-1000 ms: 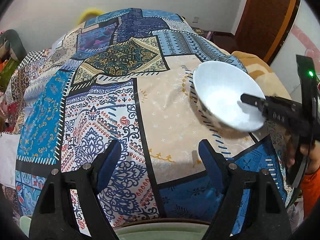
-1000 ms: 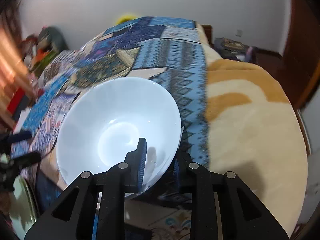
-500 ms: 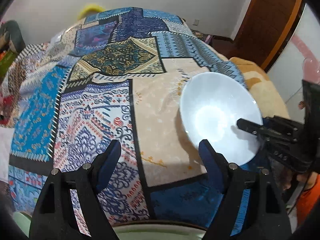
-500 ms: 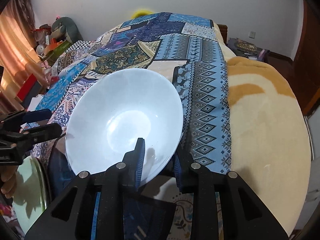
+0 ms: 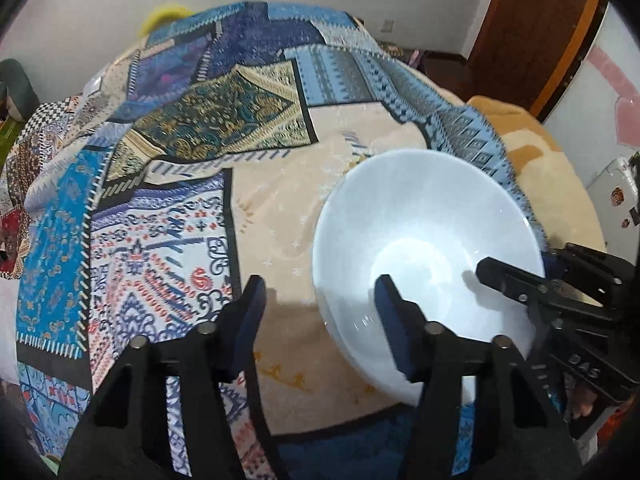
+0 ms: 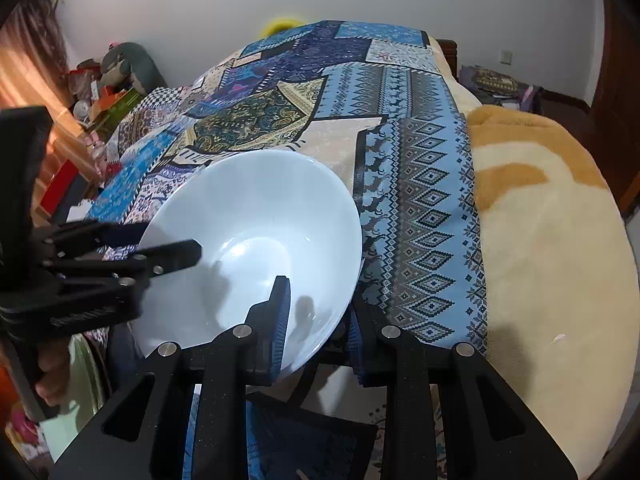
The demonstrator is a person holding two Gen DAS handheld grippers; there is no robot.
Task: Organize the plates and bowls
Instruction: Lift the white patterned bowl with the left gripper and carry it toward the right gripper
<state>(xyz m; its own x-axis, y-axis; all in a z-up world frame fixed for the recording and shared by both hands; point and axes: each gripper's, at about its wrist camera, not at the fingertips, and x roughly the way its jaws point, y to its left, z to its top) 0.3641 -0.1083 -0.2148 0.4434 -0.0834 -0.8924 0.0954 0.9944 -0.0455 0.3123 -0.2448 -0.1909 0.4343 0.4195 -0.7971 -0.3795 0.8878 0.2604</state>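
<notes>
Left wrist view, left to right: patchwork quilt (image 5: 168, 184) covers the bed. Left gripper (image 5: 320, 312) sits low at centre, jaws spread wide. Its left finger hangs over bare quilt; its right finger (image 5: 394, 332) is over the inside of the white bowl (image 5: 424, 240), near the bowl's left wall. The rim passes between the two fingers, with no contact visible. Bowl is right of centre, mouth up and tilted toward the camera. Right gripper (image 5: 516, 276) comes in from the right edge and pinches the bowl's right rim: one finger lies on the inner wall, the other is hidden behind the rim. Tan blanket (image 5: 532, 152) shows beyond the bowl; brown door (image 5: 532, 32) at upper right.

Right wrist view, left to right: clutter and a curtain at far left. Left gripper (image 6: 132, 240) enters from the left, held by a hand (image 6: 52, 376); one finger reaches over the rim into the bowl, the other stays outside, gap open. Pale green plate (image 6: 86, 376) sits just below it. Bowl (image 6: 256, 232) is centre-left, off the quilt and tilted. Right gripper (image 6: 318, 328) at bottom centre clamps the near rim, one finger inside, one under the outer wall. Quilt (image 6: 416, 160) runs up the middle, tan blanket (image 6: 552, 264) fills the right.
</notes>
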